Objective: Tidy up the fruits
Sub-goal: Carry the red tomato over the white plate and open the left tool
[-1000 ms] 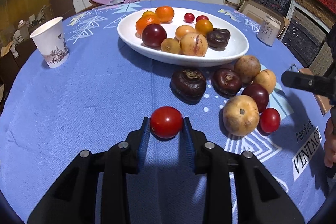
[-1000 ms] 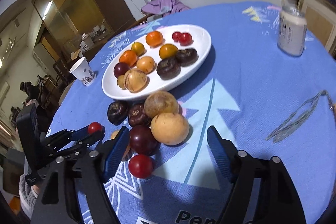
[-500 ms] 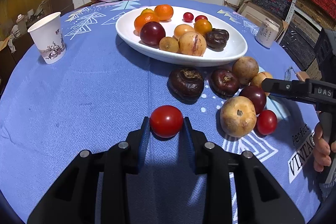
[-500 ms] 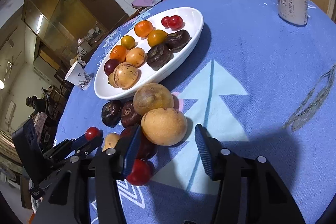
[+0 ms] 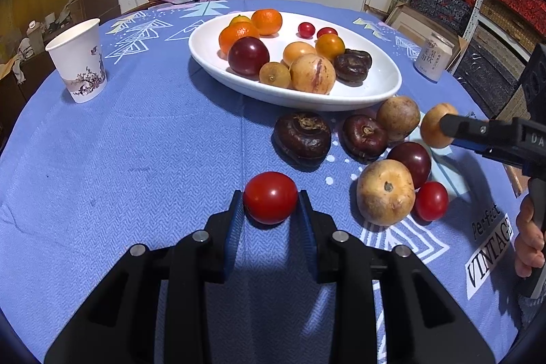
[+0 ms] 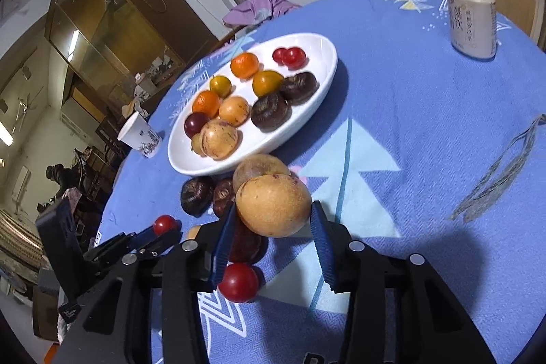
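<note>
My left gripper (image 5: 271, 203) is shut on a red tomato (image 5: 270, 197) just above the blue cloth, and it also shows at the left of the right wrist view (image 6: 163, 227). The jaws of my right gripper (image 6: 273, 214) are closing, and its blue pads (image 6: 225, 234) press both sides of a round tan fruit (image 6: 273, 205). In the left wrist view that tan fruit (image 5: 433, 123) sits at the tip of the right gripper's finger. The white oval plate (image 5: 307, 101) behind holds several oranges, plums, dark fruits and small tomatoes.
Loose on the cloth before the plate lie two dark fruits (image 5: 302, 139), a plum (image 5: 411, 161), two tan fruits (image 5: 385, 191) and a small tomato (image 5: 430, 201). A paper cup (image 5: 78, 60) stands far left and a can (image 6: 472, 17) far right. A person's hand (image 5: 529, 237) grips the right handle.
My right gripper has moved in around the tan fruit and its jaws have narrowed onto it. The left gripper keeps still with the tomato.
</note>
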The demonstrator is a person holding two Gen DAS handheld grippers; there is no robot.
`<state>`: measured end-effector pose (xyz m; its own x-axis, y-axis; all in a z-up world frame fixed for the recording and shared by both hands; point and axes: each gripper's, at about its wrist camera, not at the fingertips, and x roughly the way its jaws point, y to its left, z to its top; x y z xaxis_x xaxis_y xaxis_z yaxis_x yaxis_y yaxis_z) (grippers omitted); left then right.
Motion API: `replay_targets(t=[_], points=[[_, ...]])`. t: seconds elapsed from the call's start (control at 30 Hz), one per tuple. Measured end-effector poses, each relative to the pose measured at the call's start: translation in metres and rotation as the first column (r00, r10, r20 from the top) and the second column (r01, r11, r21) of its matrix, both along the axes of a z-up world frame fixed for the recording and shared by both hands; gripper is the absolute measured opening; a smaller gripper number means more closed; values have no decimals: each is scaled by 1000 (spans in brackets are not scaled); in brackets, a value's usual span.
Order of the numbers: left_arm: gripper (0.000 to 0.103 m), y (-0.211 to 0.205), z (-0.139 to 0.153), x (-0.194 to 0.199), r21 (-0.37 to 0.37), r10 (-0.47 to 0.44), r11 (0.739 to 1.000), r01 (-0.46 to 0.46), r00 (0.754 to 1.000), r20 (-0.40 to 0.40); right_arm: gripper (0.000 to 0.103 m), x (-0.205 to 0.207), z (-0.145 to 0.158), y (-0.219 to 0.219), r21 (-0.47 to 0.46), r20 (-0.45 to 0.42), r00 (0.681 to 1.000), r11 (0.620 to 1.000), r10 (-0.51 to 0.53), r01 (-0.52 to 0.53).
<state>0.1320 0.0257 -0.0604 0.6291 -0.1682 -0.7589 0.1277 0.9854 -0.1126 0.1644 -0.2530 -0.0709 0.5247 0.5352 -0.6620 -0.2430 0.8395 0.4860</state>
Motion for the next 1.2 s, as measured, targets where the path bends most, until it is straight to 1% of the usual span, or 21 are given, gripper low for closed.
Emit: replay_targets(t=[0.2, 0.3, 0.47, 0.53, 0.6, 0.67, 0.8, 0.87, 0.93, 1.0, 1.07, 1.13, 1.2], points=[[31, -3, 19, -7, -3, -17, 1000, 17, 997, 75, 45, 0, 9, -10, 20, 23, 999, 999, -30, 29], [31, -1, 32, 2, -40, -8, 999, 11, 996, 84, 45, 0, 17, -10, 22, 45, 998, 999, -32, 31], [31, -4, 63, 42, -78, 13, 997, -6, 995, 95, 45, 17, 37, -5, 17, 64, 997, 999, -36, 35], [31, -9, 74, 64, -101, 17, 995, -8, 995, 94, 45, 31, 45, 3, 1, 70, 997, 1000, -28, 28], [31, -16, 80, 89, -106, 29, 994, -20, 995, 92, 45, 44, 47, 11, -10, 61, 998, 1000, -11, 12], [31, -21, 78, 111, -105, 42, 994, -34, 996, 75, 45, 57, 42, 20, -22, 46, 999, 1000, 0, 1], [31, -26, 55, 156, -108, 67, 992, -68, 998, -9, 45, 76, 25, 38, -56, 6, 999, 998, 36, -36], [31, -26, 44, 170, -108, 73, 991, -78, 996, -47, 45, 81, 21, 45, -76, 1, 999, 996, 51, -51], [31, -25, 36, 179, -111, 81, 990, -87, 995, -59, 45, 82, 20, 51, -101, 6, 997, 992, 75, -74], [38, -26, 35, 184, -102, 82, 991, -87, 995, -48, 47, 80, 19, 58, -132, 12, 995, 986, 102, -99], [59, -26, 36, 185, -113, 76, 990, -81, 996, -42, 47, 77, 19, 63, -148, 16, 992, 982, 123, -119], [65, -26, 40, 182, -122, 85, 989, -88, 996, -24, 49, 74, 23, 65, -154, 35, 992, 981, 124, -118], [64, -25, 48, 175, -116, 89, 989, -88, 996, -2, 49, 71, 28, 64, -165, 54, 991, 980, 120, -110]])
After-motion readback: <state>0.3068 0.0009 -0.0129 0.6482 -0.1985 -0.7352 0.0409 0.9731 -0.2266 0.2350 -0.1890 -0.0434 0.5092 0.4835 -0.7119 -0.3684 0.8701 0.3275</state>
